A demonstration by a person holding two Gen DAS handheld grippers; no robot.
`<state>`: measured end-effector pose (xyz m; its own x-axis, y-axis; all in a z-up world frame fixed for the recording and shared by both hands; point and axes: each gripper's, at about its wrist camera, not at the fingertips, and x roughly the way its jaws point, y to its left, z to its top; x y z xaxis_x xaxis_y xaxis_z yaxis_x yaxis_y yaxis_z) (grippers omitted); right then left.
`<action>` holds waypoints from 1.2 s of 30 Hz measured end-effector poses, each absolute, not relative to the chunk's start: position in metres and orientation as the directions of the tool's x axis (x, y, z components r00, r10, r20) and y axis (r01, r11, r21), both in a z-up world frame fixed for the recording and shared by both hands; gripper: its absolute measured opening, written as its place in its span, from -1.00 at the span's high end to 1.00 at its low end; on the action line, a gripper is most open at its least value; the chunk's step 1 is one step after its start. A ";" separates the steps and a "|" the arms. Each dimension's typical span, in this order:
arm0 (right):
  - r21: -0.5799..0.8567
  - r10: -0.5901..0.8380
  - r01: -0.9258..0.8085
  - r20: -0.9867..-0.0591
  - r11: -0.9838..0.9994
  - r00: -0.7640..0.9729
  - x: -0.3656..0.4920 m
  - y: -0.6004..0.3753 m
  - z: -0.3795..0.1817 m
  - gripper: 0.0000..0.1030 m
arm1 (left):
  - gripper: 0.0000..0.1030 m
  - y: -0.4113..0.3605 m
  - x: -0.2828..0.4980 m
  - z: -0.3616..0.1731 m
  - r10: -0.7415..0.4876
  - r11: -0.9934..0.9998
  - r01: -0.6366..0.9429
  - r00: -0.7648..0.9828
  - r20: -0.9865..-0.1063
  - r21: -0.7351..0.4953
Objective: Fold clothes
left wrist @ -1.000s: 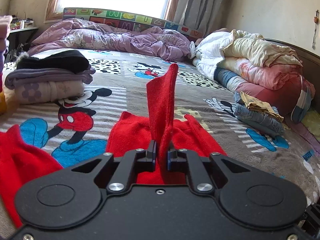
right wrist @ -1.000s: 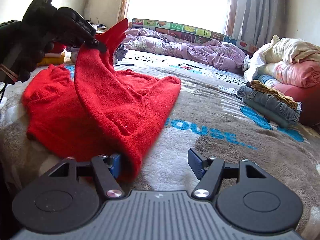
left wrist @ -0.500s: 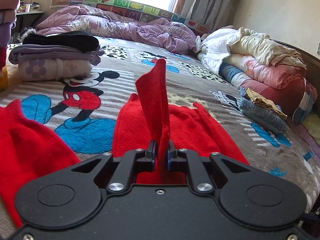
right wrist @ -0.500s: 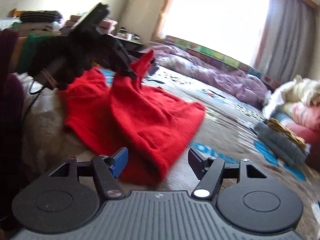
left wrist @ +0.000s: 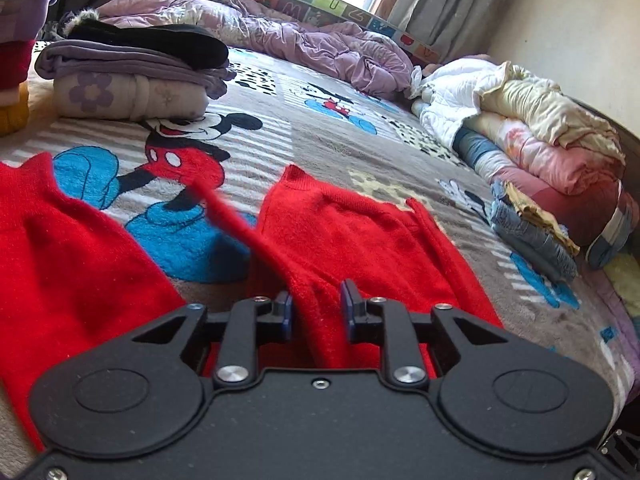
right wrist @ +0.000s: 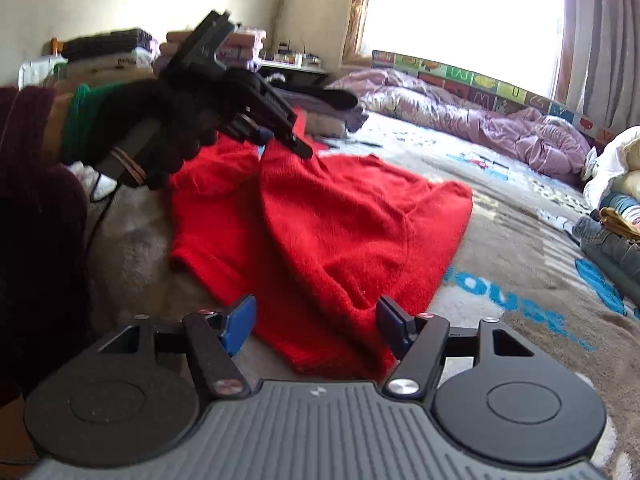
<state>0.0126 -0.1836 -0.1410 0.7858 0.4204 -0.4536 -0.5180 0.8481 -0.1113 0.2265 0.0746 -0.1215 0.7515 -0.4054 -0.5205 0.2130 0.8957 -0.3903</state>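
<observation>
The bed, w/ its cartoon-mouse blanket, is filling both views. A red sweater is lying spread across the blanket near the cameras; in the right wrist view its body is lying flat while one part is rising up toward the left gripper. A purple duvet is lying bunched along the far edge under the window, and a pile of bedding is sitting at the right side w/ folded jeans just beside it. A stack of folded clothes is sitting at far left.

Left gripper: the jaws are standing partly apart w/ a ridge of sweater running between the blue pads; can't tell if they are still pinching it. A thin strip of red is trailing up and left from there.

Right gripper: the jaws are gaping wide, holding nothing, hovering just over the sweater's near edge; cloth is showing between the pads but not touching them.
</observation>
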 end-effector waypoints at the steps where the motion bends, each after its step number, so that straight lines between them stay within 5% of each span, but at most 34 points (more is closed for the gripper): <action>1: -0.121 0.416 -0.514 -0.446 0.849 0.792 0.013 -0.182 -0.141 -0.29 | 0.62 0.076 0.227 -0.121 -0.406 0.894 0.209 0.753 -0.518 -0.397; 12: -0.124 0.394 -0.496 -0.458 0.860 0.797 0.034 -0.181 -0.149 -0.29 | 0.62 0.110 0.241 -0.126 -0.380 0.874 0.117 0.769 -0.514 -0.471; 15: -0.112 0.398 -0.497 -0.462 0.860 0.793 0.037 -0.181 -0.150 -0.29 | 0.92 0.112 0.243 -0.127 -0.362 0.882 0.106 0.778 -0.514 -0.460; 29: -0.007 0.458 -0.513 -0.440 0.858 0.773 0.036 -0.198 -0.149 -0.27 | 0.96 0.063 0.249 -0.069 -0.451 0.808 0.206 0.818 -0.356 -0.551; 36: 0.032 0.486 -0.523 -0.425 0.851 0.764 0.035 -0.204 -0.146 0.08 | 0.96 0.020 0.277 -0.062 -0.413 0.842 0.168 0.811 -0.413 -0.512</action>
